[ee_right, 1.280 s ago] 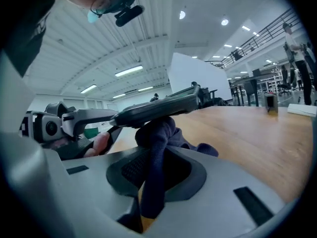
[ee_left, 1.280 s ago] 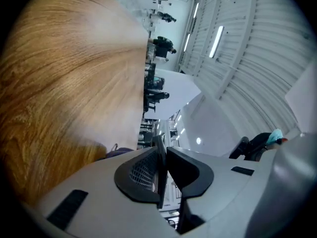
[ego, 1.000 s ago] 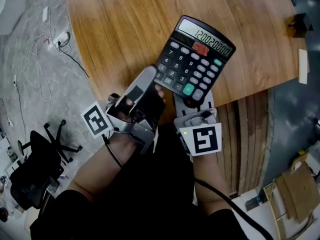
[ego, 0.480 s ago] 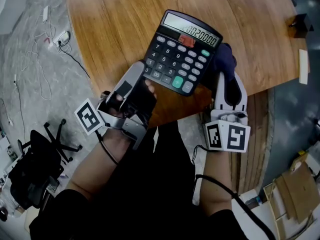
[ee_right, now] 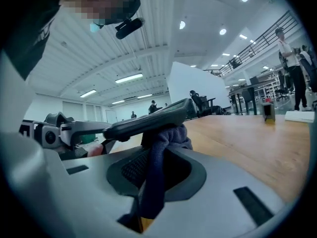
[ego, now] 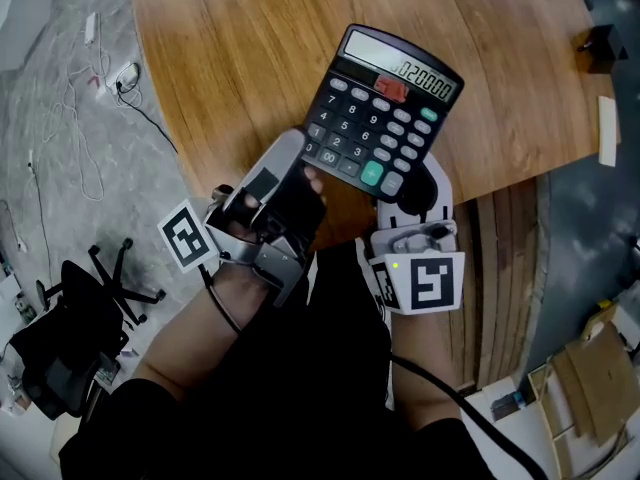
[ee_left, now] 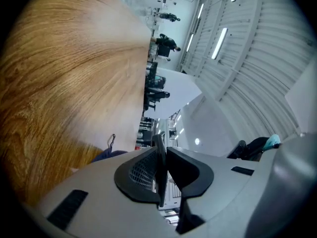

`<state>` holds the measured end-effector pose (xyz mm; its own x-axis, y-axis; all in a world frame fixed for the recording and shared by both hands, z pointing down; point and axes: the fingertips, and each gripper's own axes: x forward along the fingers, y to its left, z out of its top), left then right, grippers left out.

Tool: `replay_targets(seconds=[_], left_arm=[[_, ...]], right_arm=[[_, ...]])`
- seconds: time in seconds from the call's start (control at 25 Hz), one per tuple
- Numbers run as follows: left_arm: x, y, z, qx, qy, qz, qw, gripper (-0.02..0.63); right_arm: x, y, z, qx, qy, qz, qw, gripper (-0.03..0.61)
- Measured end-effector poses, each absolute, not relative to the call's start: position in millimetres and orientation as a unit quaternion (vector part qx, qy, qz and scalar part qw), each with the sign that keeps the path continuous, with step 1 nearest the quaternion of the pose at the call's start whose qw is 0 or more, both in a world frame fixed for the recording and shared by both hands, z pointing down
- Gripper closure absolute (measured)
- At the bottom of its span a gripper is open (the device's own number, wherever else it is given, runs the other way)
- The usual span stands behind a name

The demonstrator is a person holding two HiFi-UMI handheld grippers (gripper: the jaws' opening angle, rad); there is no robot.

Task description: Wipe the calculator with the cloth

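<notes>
A black calculator (ego: 385, 98) with a lit display is held tilted above the near edge of the wooden table (ego: 250, 48). My left gripper (ego: 300, 163) is shut on its lower left edge; in the left gripper view the thin casing (ee_left: 159, 152) stands pinched between the pads. My right gripper (ego: 415, 196) sits under the calculator's lower right corner, its fingertips hidden there. In the right gripper view a dark blue cloth (ee_right: 158, 152) is clamped in that gripper (ee_right: 156, 170) and bunches up against the calculator's underside (ee_right: 148, 120).
A small black object (ego: 598, 48) and a white strip (ego: 606, 133) lie at the table's far right. Cables trail over the grey floor at the left. An office chair (ego: 70, 318) stands at lower left, and cardboard boxes (ego: 590, 368) at lower right.
My right gripper swung out to the calculator's right side with the cloth, then came back beneath its lower right corner. The calculator shifted slightly left and back. The left grip is unchanged.
</notes>
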<state>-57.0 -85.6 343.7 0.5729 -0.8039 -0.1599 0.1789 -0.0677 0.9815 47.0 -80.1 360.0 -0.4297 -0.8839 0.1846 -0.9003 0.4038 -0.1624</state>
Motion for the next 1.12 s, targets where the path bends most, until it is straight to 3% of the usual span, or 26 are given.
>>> replay_targets(seconds=[0.2,0.44,0.92,1.12], left_arm=[[-48,-78,341,0.627,-0.244,-0.380,0.634,0.551],[-49,-75,340,0.631,-0.251,-0.380,0.628,0.551],[-79,-95,344,0.656,-0.298,-0.371,0.586,0.551],[-74,-92,365,0.657,-0.320,-0.349,0.586,0.551]], right_arm=[[1,-60,358,0.478,-0.870,0.111,0.036,0.514],[8,-49,359,0.474,-0.871,0.120,0.048,0.514],[140,-72,330,0.617,-0.783,0.080,0.024,0.514],[163,-76,324,0.641,-0.764,0.064,0.025,0.514]])
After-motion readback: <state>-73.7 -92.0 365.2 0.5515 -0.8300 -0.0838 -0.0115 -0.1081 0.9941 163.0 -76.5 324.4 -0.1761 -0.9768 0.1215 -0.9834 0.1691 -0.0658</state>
